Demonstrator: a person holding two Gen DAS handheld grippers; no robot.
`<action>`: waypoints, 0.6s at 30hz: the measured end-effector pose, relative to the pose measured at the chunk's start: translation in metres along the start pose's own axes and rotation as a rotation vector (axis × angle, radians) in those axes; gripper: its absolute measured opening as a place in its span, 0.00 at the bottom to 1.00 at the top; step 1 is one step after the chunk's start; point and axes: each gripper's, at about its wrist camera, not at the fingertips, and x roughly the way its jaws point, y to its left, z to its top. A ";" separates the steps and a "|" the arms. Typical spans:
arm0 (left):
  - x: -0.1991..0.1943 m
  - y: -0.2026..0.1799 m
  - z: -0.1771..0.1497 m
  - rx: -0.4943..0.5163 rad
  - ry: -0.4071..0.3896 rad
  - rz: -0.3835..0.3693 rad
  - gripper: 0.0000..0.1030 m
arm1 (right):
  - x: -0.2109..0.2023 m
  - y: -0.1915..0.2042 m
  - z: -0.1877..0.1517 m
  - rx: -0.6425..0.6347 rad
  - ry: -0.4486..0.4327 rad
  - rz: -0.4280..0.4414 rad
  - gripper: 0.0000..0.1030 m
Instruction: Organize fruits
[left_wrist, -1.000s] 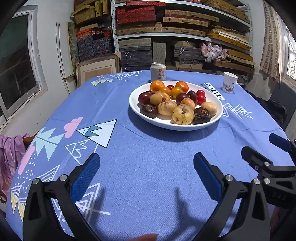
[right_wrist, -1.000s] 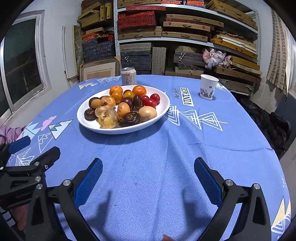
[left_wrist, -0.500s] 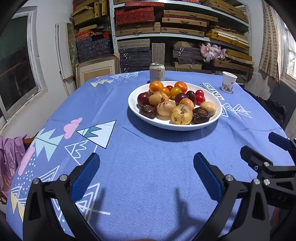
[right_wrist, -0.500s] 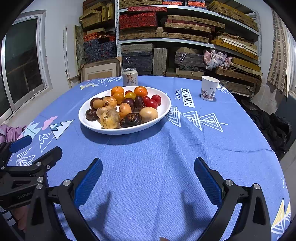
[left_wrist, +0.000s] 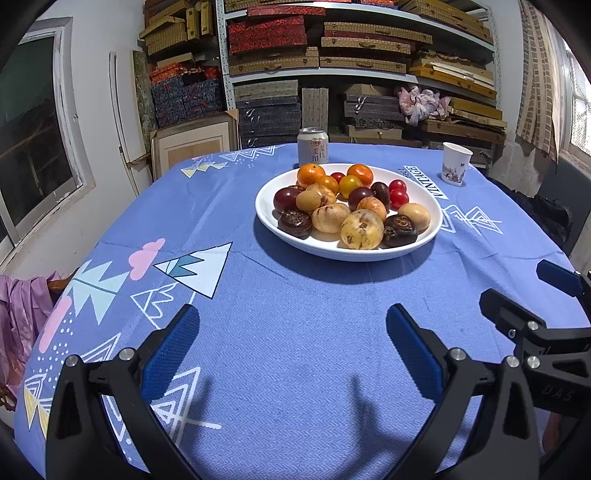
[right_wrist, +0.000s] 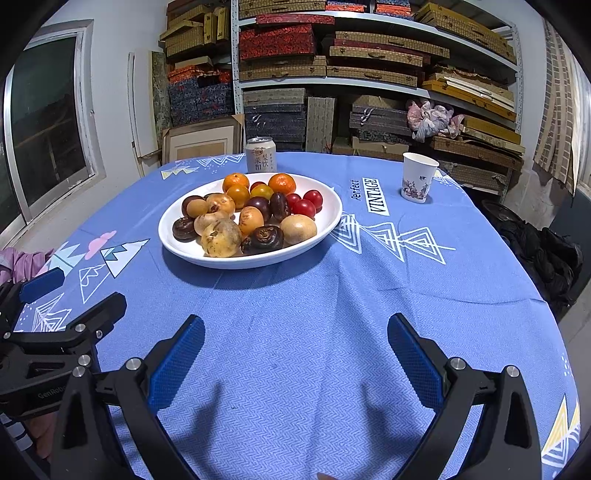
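A white plate (left_wrist: 432, 234) (right_wrist: 328, 225) sits mid-table, heaped with several fruits: orange tangerines (left_wrist: 311, 174) (right_wrist: 235, 182), red cherry tomatoes (left_wrist: 399, 195) (right_wrist: 304, 208), dark plums (left_wrist: 285, 199), brownish-yellow fruits (left_wrist: 361, 233) (right_wrist: 220, 242) and dark wrinkled ones (left_wrist: 399, 230) (right_wrist: 263, 239). My left gripper (left_wrist: 291, 347) hovers over the blue cloth in front of the plate, open, with nothing between its blue pads. Further right and at about the same distance from the plate, my right gripper (right_wrist: 295, 350) is open and empty too. Each gripper shows at the edge of the other's view.
A drink can (left_wrist: 313, 150) (right_wrist: 260, 154) stands just behind the plate. A paper cup (left_wrist: 456, 168) (right_wrist: 418, 177) stands at the back right. The round table wears a blue patterned cloth (left_wrist: 295, 314). Shelves of boxes (left_wrist: 332, 55) fill the wall behind; a window (left_wrist: 33, 140) is at left.
Both views have crept slightly: the plate sits a little lower and nearer in the right wrist view. The grippers stay open and empty.
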 end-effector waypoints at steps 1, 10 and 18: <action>0.000 0.000 0.000 0.000 0.000 0.000 0.96 | 0.000 0.000 0.000 0.000 0.000 0.000 0.97; 0.000 0.000 0.000 0.002 -0.001 0.001 0.96 | 0.000 0.000 0.000 0.000 -0.001 0.001 0.97; 0.000 -0.001 0.001 0.003 -0.008 0.001 0.96 | 0.000 0.001 0.001 0.000 -0.002 0.001 0.97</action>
